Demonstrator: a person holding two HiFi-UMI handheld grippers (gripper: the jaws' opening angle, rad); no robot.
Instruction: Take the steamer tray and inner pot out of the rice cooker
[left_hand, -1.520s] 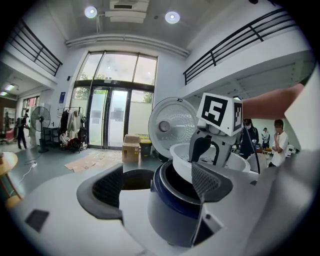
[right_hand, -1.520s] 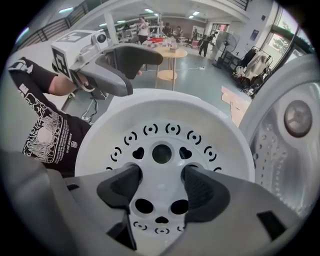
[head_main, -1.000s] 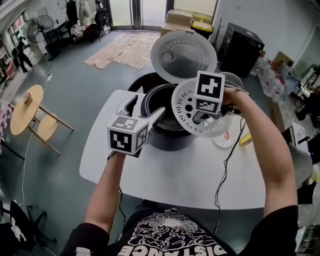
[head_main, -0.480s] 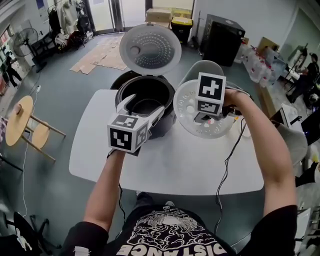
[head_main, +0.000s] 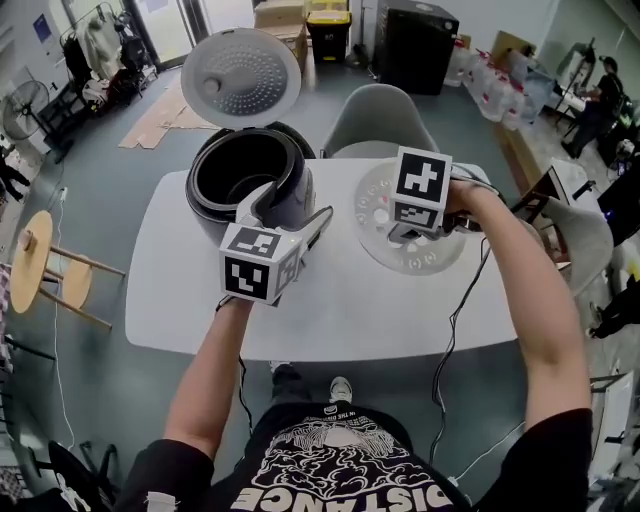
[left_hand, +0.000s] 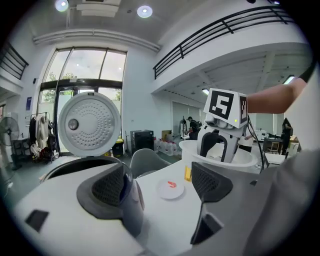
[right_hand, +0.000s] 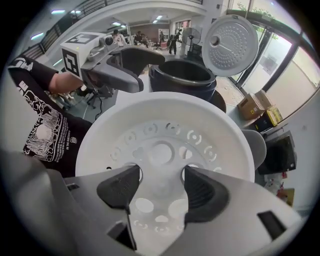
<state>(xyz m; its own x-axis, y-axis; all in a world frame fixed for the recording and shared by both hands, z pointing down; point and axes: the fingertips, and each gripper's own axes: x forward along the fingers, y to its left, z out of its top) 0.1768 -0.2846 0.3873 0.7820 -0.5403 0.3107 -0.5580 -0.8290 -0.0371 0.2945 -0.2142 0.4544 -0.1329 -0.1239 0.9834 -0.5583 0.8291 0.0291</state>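
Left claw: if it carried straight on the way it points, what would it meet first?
Probably the white table, near the small dish; depth is hard to judge. The rice cooker sits beside its line, not in it.

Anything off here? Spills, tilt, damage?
Nothing stands out. The right gripper holds the steamer tray roughly level above the table, to the right of the rice cooker, whose lid stands open. The left gripper is open and empty near the rice cooker. No spills or damage are visible.
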